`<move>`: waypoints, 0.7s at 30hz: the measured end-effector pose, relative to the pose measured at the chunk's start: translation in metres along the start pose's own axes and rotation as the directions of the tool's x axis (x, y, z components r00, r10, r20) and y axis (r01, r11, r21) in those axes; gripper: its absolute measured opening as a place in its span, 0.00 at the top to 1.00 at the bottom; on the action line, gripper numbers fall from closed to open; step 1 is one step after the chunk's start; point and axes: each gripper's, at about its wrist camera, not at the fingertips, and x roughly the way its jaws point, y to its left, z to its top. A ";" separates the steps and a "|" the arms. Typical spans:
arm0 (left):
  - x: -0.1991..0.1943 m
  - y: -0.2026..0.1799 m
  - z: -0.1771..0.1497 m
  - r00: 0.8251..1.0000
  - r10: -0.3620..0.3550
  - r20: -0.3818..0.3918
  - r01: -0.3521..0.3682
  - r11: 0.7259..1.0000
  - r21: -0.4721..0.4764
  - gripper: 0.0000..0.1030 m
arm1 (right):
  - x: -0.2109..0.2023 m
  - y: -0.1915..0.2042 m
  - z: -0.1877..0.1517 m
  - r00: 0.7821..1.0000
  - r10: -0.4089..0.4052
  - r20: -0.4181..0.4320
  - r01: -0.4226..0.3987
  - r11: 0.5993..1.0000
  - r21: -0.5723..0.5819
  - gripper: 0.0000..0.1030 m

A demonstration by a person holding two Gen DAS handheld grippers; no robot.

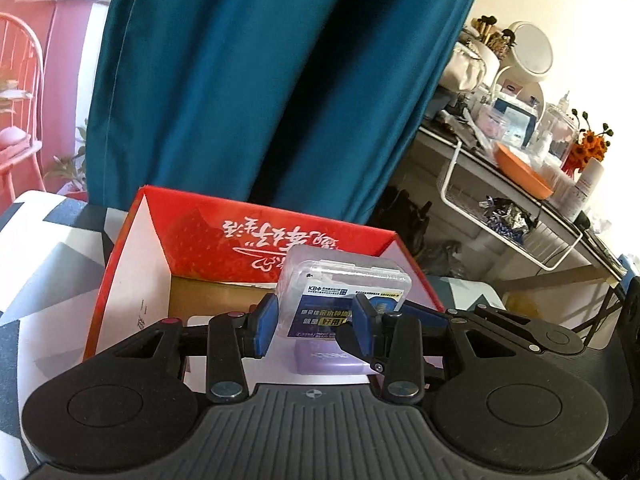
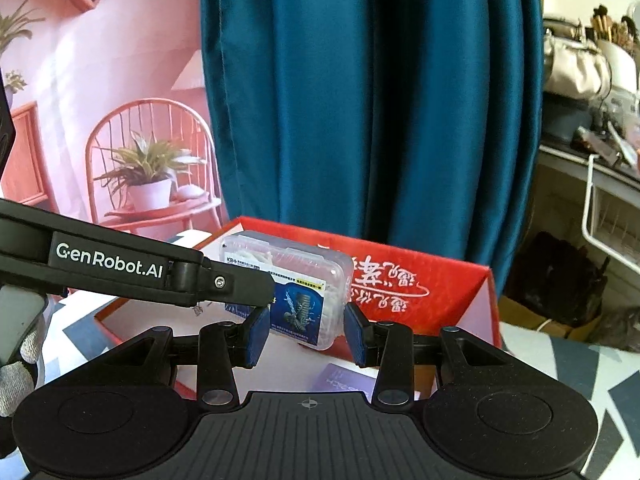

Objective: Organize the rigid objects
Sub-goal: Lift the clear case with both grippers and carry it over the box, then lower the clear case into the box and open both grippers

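A clear plastic box [image 1: 344, 280] with a blue label sits between the blue pads of my left gripper [image 1: 314, 316], which is shut on its lower part. It hangs over an open red cardboard box [image 1: 256, 216]. In the right wrist view a clear box [image 2: 304, 272] with the same label is gripped at its lower edge by my right gripper [image 2: 308, 330], above the red box [image 2: 440, 276]. The left gripper's black finger [image 2: 240, 284] crosses that box's left end. A purple case [image 1: 328, 360] lies on the red box's floor, seen also as the purple case [image 2: 344, 380].
The red box stands on a grey and white patterned cloth [image 1: 48, 248]. A teal curtain [image 1: 248, 80] hangs just behind it. A cluttered desk [image 1: 520, 152] with a white wire basket [image 1: 500, 216] is at the right. A gloved hand [image 2: 16, 364] shows at the left edge.
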 end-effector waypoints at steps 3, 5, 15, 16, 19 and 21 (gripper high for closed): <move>0.008 0.006 -0.001 1.000 -0.001 -0.016 0.001 1.000 -0.008 0.59 | 0.010 -0.002 -0.002 1.000 0.008 -0.028 -0.007 1.000 0.028 0.64; 0.012 0.009 -0.002 1.000 -0.007 -0.023 0.007 1.000 -0.014 0.59 | 0.016 -0.005 -0.003 0.999 0.017 -0.045 -0.015 0.999 0.050 0.64; 0.030 0.021 -0.013 0.997 0.004 -0.071 -0.005 1.000 -0.018 0.59 | 0.038 -0.011 -0.016 0.993 0.042 -0.114 -0.032 0.996 0.087 0.64; 0.031 0.023 -0.014 0.997 0.008 -0.076 -0.009 1.000 -0.020 0.59 | 0.040 -0.010 -0.017 0.991 0.043 -0.123 -0.033 0.996 0.084 0.64; 0.033 0.025 -0.014 0.997 0.023 -0.079 -0.024 1.000 -0.013 0.59 | 0.045 -0.007 -0.020 0.990 0.048 -0.134 -0.036 0.996 0.087 0.64; 0.034 0.027 -0.014 0.997 0.034 -0.075 -0.034 0.999 -0.006 0.59 | 0.047 -0.006 -0.020 0.990 0.048 -0.136 -0.035 0.995 0.097 0.64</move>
